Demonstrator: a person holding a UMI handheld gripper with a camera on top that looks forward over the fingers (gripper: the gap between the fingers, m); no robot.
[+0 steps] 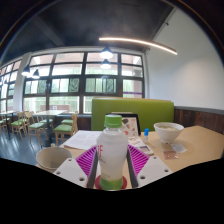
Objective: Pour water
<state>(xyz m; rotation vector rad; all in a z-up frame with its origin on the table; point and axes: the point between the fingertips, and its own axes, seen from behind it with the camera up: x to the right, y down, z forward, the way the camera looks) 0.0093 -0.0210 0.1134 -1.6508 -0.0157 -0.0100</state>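
Gripper view: one camera only.
Gripper [112, 168]: pinching bottle, pink pads pressed on both sides.
Bottle [113, 150]: upright, green cap on, between the fingers.
Bowl [168, 131]: beyond, on surface [200, 145], likely target.
Risk: capped bottle won't pour; smooth wall may slip when tilted.

Your gripper [112, 172] shows at the bottom centre of the frame as two pale, off-white fingers [72, 168], blocky and angular, with flat faceted outer faces. Each one carries a magenta pad [88, 158] on its inner face, ribbed with fine diagonal lines. The right-hand finger mirrors the left in shape and colour. No cables, screws, markings, sleeve or skin can be made out.
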